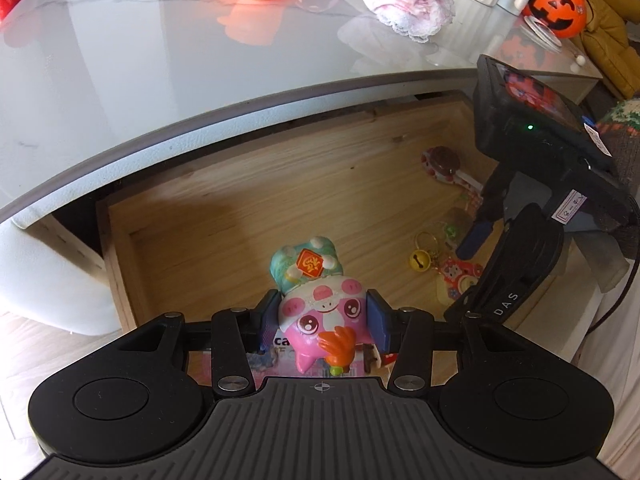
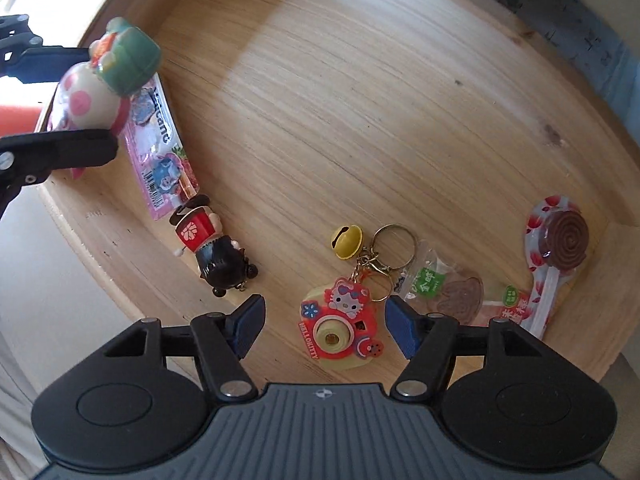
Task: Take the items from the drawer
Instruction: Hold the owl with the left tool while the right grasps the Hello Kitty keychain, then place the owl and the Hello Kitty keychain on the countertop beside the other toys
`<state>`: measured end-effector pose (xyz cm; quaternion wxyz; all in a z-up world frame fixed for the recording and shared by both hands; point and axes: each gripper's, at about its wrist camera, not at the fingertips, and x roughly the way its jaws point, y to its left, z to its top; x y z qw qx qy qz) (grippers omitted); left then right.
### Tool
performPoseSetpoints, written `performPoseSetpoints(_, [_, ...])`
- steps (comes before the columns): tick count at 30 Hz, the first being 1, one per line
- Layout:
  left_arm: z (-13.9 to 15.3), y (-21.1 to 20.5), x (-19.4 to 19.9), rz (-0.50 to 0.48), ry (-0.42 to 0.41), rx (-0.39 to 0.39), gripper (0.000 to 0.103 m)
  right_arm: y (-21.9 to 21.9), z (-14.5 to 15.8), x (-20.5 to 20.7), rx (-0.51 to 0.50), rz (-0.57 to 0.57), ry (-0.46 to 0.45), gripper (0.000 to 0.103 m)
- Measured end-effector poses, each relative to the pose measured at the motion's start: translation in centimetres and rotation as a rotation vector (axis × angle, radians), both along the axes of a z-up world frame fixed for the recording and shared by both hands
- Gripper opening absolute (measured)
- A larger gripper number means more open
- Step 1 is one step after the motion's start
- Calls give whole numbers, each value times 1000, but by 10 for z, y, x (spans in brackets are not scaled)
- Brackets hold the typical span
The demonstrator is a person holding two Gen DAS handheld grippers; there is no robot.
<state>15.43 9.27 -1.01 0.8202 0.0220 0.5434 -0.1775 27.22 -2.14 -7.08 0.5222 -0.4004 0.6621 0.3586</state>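
Left wrist view shows your left gripper (image 1: 324, 322) with its jaws clamped on the pink pig figurine (image 1: 320, 320), the blue pads pressing its cheeks from either side. Gripping at the widest part of the head makes sense: the teal hat (image 1: 306, 266) sticks out beyond the pads, so the toy cannot easily slip through. You hold it just above the near left corner of the wooden drawer (image 1: 240, 208), which is pulled out from under the grey table (image 1: 120, 80), presumably so it can be carried clear of the front rim.

Right wrist view has your right gripper (image 2: 324, 326) pointing down into the drawer's right side with its jaws apart, straddling the red cat-camera keychain (image 2: 340, 328) without touching it. The pads sit level with the charm's body, which suggests you are lining up on that flat rubber piece and not on the ring (image 2: 394, 246) or yellow bell (image 2: 347, 242) trailing behind it.

Still lying on the drawer floor are a black-haired doll in red (image 2: 208, 244) and a pink snack packet (image 2: 164, 148) to the left, a wrapped sweet (image 2: 444, 288) and a brown spiral lollipop (image 2: 562, 240) to the right. Judging by this, the task is partly done, with several items left.
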Motion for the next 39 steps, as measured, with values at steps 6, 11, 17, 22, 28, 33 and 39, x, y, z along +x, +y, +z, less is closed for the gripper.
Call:
performPoseSetpoints(6, [0, -14, 1, -52, -1, 12, 50, 0, -16, -6, -61, 46, -2, 45])
performPoseSetpoints(11, [-5, -21, 1, -82, 11, 23, 50, -18, 29, -8, 85, 29, 18, 44])
performPoseSetpoints(17, [4, -19, -4, -100, -14, -55, 50, -45, 85, -14, 282, -9, -53, 43])
performPoseSetpoints(22, [81, 6, 7, 19, -260, -324, 50, -76, 168, -10, 554, -97, -162, 43])
performPoseSetpoints(28, [121, 25, 68, 344, -512, -175, 50, -90, 246, 1, 754, -113, -302, 43])
performPoseSetpoints(33, [87, 24, 106, 412, -451, -30, 52, -79, 294, 23, 826, -136, -452, 43])
performPoseSetpoints(39, [70, 30, 105, 365, -435, 44, 54, -38, 289, 73, 782, -217, -528, 43])
